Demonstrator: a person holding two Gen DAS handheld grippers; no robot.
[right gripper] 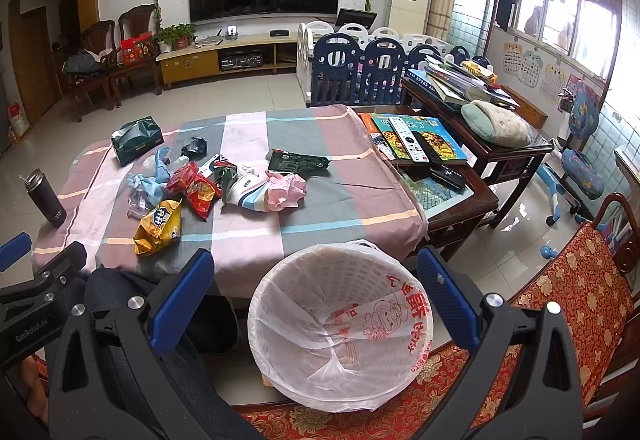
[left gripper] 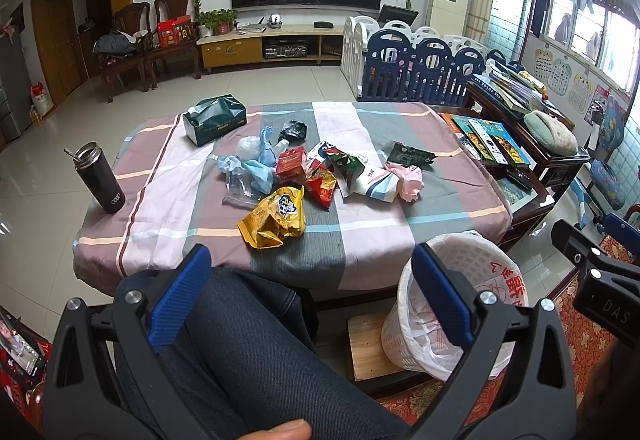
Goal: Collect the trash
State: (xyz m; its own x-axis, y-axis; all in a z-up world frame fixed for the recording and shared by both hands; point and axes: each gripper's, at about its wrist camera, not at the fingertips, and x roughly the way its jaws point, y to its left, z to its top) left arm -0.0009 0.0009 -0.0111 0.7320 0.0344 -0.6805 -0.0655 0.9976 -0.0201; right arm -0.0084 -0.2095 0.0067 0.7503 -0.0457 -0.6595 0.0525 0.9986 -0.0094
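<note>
1. Left gripper (left gripper: 312,292), black frame w/ blue ribbed pads, low centre of the left wrist view; jaws spread wide, nothing between them; it hangs over a dark-denim leg (left gripper: 248,352).
2. Right gripper (right gripper: 316,300), same build, low centre of the right wrist view; jaws released wide, empty; framed between them is the white plastic lattice bin w/ a red-printed clear liner (right gripper: 340,324), standing on the floor just beside the table's near edge, lower right in the left view (left gripper: 472,264).
3. Trash heaped mid-frame on the striped pink, grey & white tablecloth (left gripper: 360,240): crumpled yellow snack bag (left gripper: 276,217) nearest the camera; red snack wrapper (left gripper: 322,187) just behind it; pale-blue plastic bag (left gripper: 256,163) to its left; crumpled pink paper wad (left gripper: 408,177) to the right; dark-green flat wrapper (left gripper: 410,155) behind the wad; small black plastic scrap (left gripper: 294,129) further back.
4. Dark-green tissue box (left gripper: 214,123) upper left of the cloth, apart from the heap; black steel tumbler (left gripper: 100,177) at the table's left edge.
5. Remotes & picture books (right gripper: 416,139) on the glass-top side table, right of the cloth.
</note>
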